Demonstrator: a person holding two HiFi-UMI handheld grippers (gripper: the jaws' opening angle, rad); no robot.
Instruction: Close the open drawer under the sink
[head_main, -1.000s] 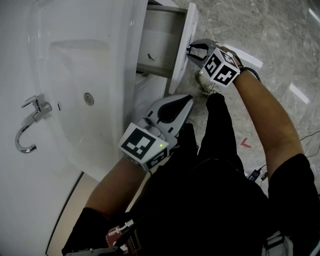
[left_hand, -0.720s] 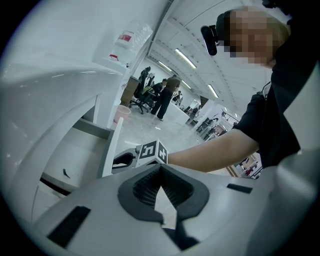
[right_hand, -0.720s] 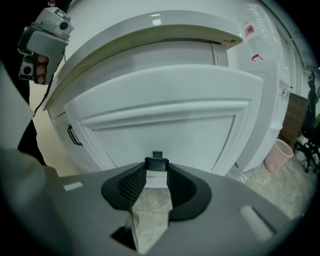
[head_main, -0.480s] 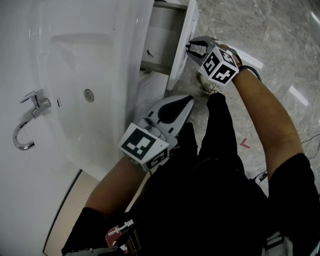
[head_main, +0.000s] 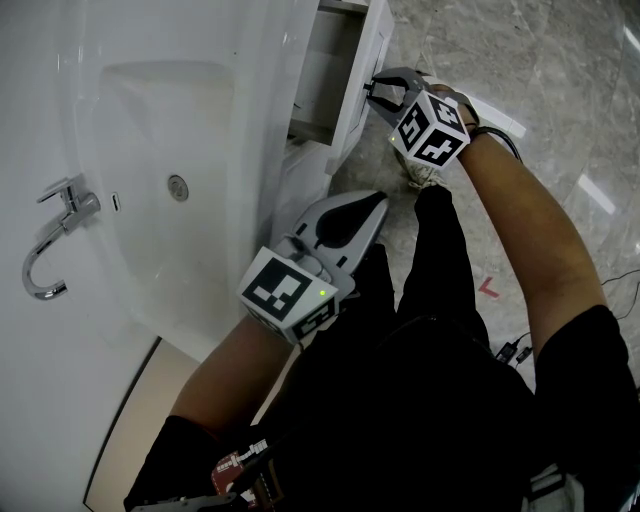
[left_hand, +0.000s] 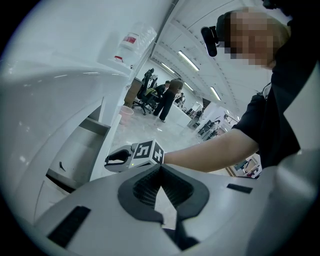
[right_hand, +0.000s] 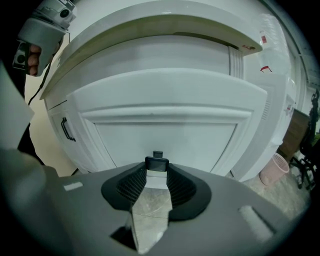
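Note:
The white drawer (head_main: 362, 70) under the sink (head_main: 150, 130) stands partly pulled out, its grey inside (head_main: 325, 65) showing. My right gripper (head_main: 374, 92) sits at the drawer front (right_hand: 165, 127), its jaws shut on the small black drawer handle (right_hand: 157, 163). The left gripper view shows the same gripper (left_hand: 114, 160) against the drawer's front panel (left_hand: 107, 132). My left gripper (head_main: 378, 199) hangs apart below the basin edge, fingertips together (left_hand: 160, 169), holding nothing.
A chrome faucet (head_main: 55, 245) rises at the basin's left. Beside the drawer is a cabinet door with a black handle (right_hand: 65, 129). Marble floor (head_main: 520, 60) lies to the right, a shoe (head_main: 422, 176) below the drawer, a pink bin (right_hand: 275, 170) farther off.
The drawer has slid further in under the sink, and my right gripper has gone with it on the handle. The left gripper has stayed where it was.

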